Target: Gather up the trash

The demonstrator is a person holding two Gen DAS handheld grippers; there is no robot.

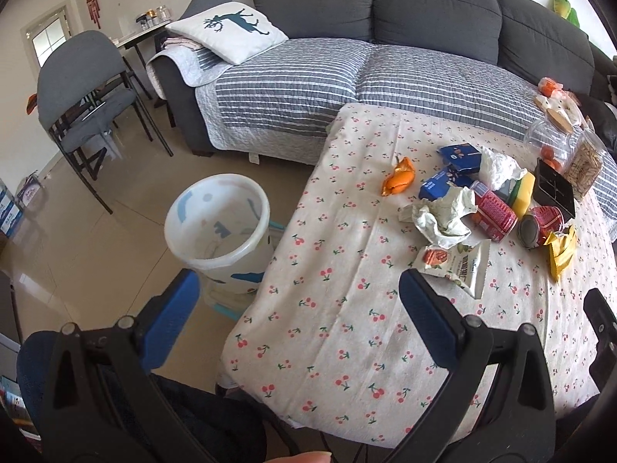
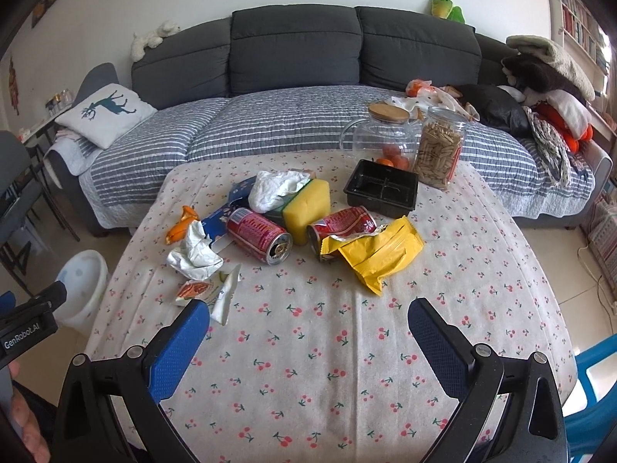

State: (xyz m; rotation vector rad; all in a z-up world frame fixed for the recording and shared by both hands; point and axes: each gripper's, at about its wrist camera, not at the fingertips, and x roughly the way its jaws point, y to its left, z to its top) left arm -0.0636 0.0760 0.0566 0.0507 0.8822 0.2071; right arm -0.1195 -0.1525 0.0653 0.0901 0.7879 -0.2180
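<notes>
Trash lies on the cherry-print tablecloth (image 2: 308, 347): two red cans (image 2: 258, 235) (image 2: 341, 225), a yellow wrapper (image 2: 376, 256), crumpled white paper (image 2: 194, 254), a small snack packet (image 2: 210, 289), orange peel (image 2: 181, 225), blue cartons (image 1: 443, 177) and a white tissue (image 2: 275, 189). A white bin (image 1: 219, 227) stands on the floor left of the table. My left gripper (image 1: 299, 289) is open and empty over the table's near left edge. My right gripper (image 2: 308, 318) is open and empty, above the cloth in front of the trash.
A yellow sponge (image 2: 306, 210), black plastic tray (image 2: 381, 187), glass jar of oranges (image 2: 381, 135) and jar of sticks (image 2: 439, 150) stand at the table's back. A grey sofa (image 2: 293, 58) lies behind. A grey chair (image 1: 81, 88) stands left; a blue stool (image 2: 594, 393) right.
</notes>
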